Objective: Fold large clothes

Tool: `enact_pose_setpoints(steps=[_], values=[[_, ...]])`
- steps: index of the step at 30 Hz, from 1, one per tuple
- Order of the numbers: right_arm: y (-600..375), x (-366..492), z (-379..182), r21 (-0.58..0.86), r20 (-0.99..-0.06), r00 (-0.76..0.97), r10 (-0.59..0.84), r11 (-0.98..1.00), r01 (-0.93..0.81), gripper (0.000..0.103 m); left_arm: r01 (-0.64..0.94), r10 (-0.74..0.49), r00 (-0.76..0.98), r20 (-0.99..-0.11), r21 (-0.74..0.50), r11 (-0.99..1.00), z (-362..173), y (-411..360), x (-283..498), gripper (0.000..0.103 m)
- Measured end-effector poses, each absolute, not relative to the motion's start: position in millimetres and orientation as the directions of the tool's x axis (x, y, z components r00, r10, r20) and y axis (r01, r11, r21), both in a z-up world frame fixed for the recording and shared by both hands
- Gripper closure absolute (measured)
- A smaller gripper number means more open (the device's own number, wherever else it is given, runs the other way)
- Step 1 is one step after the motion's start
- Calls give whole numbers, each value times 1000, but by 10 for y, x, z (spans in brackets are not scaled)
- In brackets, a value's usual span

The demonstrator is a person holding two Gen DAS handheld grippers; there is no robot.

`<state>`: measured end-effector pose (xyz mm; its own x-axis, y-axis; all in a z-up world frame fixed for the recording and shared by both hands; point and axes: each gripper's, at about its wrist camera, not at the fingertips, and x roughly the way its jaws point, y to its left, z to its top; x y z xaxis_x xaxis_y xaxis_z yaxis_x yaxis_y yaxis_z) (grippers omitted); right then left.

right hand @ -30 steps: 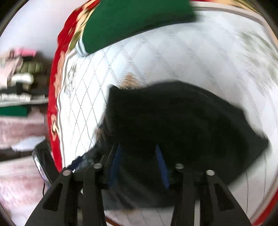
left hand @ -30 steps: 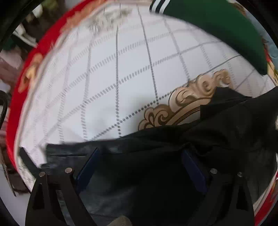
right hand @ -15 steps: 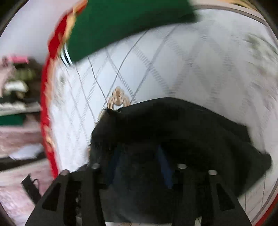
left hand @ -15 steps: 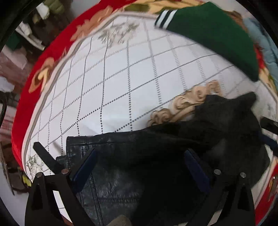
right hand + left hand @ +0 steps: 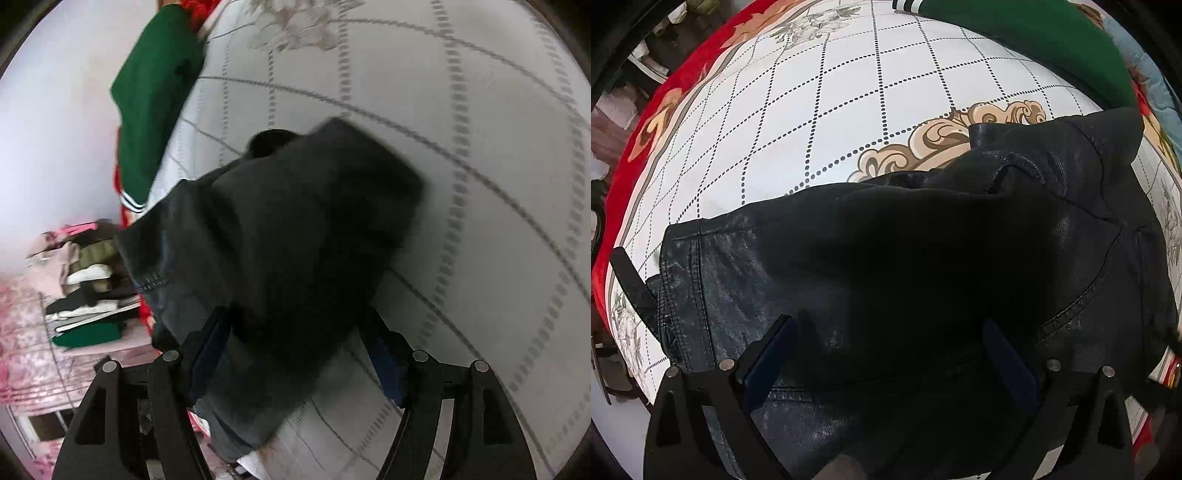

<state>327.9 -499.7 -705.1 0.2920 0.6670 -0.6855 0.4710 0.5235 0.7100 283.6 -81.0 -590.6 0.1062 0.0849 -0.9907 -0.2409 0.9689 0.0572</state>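
Note:
A black leather-look jacket (image 5: 923, 251) lies bunched on a white quilted bedspread (image 5: 820, 110). My left gripper (image 5: 886, 350) hovers over the jacket's near part with its blue-padded fingers (image 5: 768, 358) wide apart and nothing between them. In the right wrist view the same jacket (image 5: 295, 229) is a folded dark mass. My right gripper (image 5: 295, 350) sits at its near edge with jaws spread, the cloth lying between the pads (image 5: 384, 362) but not clamped.
A green garment with white stripes (image 5: 1034, 40) lies at the far side of the bed and shows in the right wrist view (image 5: 155, 99). The bedspread has a red floral border (image 5: 646, 122). A stack of folded clothes (image 5: 88, 288) sits beside the bed.
The right gripper's jaws have opened wider and its view has swung round, the green garment now at the left. The left gripper has come closer over the jacket, which now lies flatter.

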Motion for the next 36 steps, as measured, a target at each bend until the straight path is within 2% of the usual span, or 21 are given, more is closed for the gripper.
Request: enact_pose_setpoints(steps=[5,9,10,11,14,19,25,31,36], values=[[-4800,3484,-7204,783,-586,328,741,413,465,28,-200,92,108,-990,69,977,-5944,-833,2864,0],[-4707,3568,-7262,794,-564,346,750,378,476,30,-182,100,117,-988,78,980,-5966,-856,2883,0],[-4695,3569,-7234,791,-571,347,744,386,475,45,-183,104,122,-987,81,980,-5971,-875,2898,0],[-4685,3538,-7220,778,-592,339,731,408,478,71,-184,108,122,-987,84,979,-5975,-887,2910,0],[-4628,3511,-7097,759,-629,352,693,451,470,79,-184,115,120,-986,92,979,-6056,-919,2967,0],[-4512,3504,-6615,752,-657,389,646,520,405,85,-192,90,123,-988,65,979,-6148,-910,3035,0],[-4151,3597,-5811,663,-731,390,560,719,209,86,-229,23,150,-988,-13,973,-6214,-942,3162,0],[-3699,3811,-5222,457,-822,383,422,890,0,86,-331,-67,159,-985,-117,936,-6077,-664,3181,0],[-2923,3578,-4848,217,-857,401,325,932,-291,86,-497,-15,207,-978,-118,859,-5591,136,2640,0]])
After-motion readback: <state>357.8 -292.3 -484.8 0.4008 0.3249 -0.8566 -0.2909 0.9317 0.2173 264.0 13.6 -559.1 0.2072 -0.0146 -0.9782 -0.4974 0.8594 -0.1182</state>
